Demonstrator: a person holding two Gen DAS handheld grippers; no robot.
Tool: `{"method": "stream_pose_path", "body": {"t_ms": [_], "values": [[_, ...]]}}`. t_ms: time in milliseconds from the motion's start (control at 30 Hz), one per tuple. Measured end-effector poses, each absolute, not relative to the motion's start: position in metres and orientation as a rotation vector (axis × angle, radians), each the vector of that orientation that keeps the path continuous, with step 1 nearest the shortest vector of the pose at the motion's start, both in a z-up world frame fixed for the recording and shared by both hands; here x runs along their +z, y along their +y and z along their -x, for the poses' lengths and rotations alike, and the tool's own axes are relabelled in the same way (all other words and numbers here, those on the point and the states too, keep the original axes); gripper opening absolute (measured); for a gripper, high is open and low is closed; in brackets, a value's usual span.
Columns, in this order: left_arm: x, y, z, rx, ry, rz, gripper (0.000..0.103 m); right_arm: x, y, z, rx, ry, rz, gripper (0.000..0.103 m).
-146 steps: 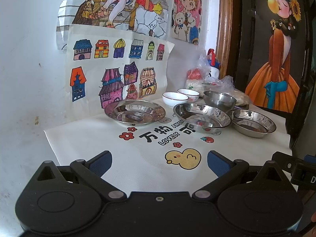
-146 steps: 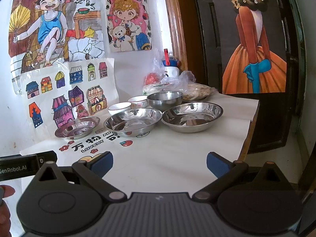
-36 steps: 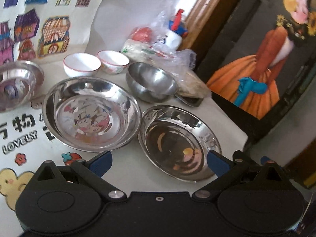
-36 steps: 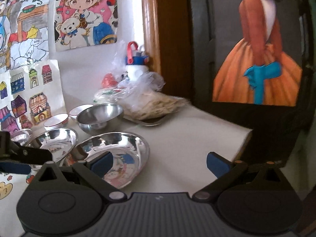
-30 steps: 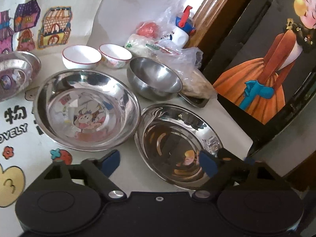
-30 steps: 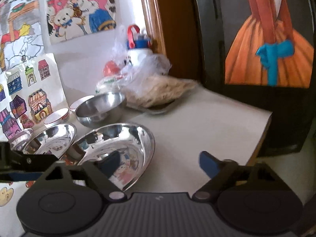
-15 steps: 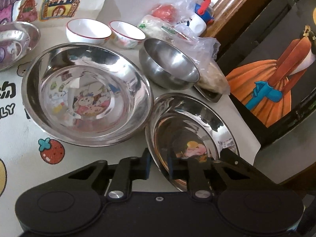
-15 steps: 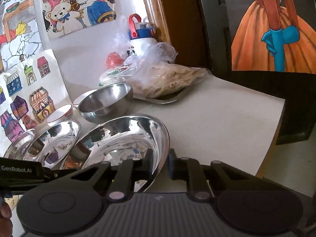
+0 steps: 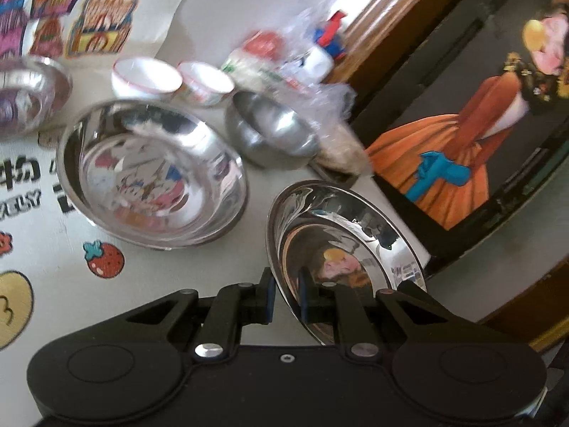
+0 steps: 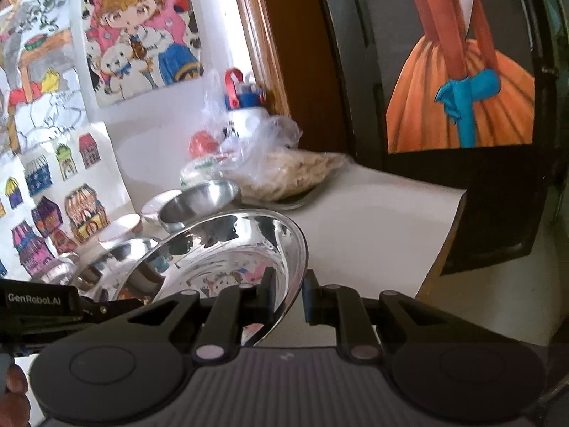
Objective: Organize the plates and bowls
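White tabletop holds unstacked dishes; both the left gripper and right gripper clamp one steel plate's rim, tilted; big plate and bowls wait.

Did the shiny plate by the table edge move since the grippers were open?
Yes. The steel plate now tilts up off the table, clamped by both grippers, left gripper and right gripper.

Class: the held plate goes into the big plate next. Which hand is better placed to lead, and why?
Left, probably. The left tool clamps the plate by the rim nearest the big plate; the right tool grips the far rim.
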State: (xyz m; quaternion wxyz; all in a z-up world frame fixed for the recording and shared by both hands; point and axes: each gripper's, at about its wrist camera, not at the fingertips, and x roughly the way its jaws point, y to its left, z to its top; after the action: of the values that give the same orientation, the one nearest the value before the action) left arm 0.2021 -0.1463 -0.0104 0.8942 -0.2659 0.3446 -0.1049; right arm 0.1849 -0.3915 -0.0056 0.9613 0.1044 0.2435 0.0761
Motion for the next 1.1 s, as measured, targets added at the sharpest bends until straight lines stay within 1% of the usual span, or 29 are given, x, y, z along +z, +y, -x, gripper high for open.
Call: {"method": "stream_pose_path", "body": {"t_ms": [267,433,633,867,1033,1100], "values": [[0.016,-0.112,-0.181,-0.192,0.619,0.539,0.014,0.024,-0.342,-0.181,0.240,0.443,-0.188,0.019],[0.025,-0.070,-0.176,-0.114,0.571,0.531,0.014,0.023,-0.288,-0.196,0.312,0.452,-0.172,0.019],[0.022,-0.031,-0.179,-0.033,0.533,0.471,0.014,0.014,-0.243,-0.215,0.351,0.463,-0.122,0.019],[0.003,-0.014,-0.200,0.019,0.591,0.435,0.014,0.000,-0.214,-0.226,0.299,0.493,-0.005,0.020],[-0.010,-0.017,-0.212,0.033,0.660,0.405,0.015,-0.008,-0.205,-0.230,0.264,0.521,0.064,0.021],[-0.011,-0.019,-0.213,0.037,0.660,0.388,0.015,-0.010,-0.204,-0.232,0.260,0.528,0.072,0.021]]}}
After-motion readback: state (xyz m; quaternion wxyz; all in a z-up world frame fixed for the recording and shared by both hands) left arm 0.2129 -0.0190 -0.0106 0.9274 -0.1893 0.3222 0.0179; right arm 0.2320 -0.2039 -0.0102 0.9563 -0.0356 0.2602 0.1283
